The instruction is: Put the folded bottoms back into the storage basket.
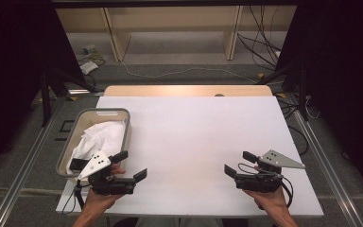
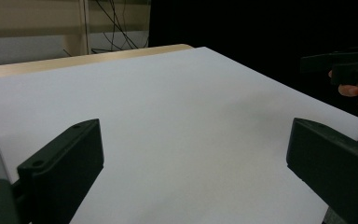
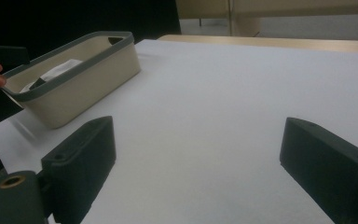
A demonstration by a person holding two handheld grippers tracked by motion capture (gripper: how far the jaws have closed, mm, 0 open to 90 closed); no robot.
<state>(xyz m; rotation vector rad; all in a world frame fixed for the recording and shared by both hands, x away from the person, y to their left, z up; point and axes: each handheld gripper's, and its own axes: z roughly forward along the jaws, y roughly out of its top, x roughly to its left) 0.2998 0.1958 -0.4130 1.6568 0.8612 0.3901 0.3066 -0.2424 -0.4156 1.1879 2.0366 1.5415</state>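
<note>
A beige basket with a grey rim stands at the left side of the white table top, and a crumpled white cloth lies inside it. My left gripper is held low near the front left, just beside the basket's near end, jaws open and empty. At the front right, my right gripper is also open with nothing in it. The left gripper view has its jaws wide apart over bare table. In the right gripper view the jaws are spread too, with the basket and cloth beyond.
A wooden table edge runs behind the white sheet. Past it are grey floor, loose cables and shelf legs. Dark curtains and stands flank both sides. A metal rail runs along the floor at left.
</note>
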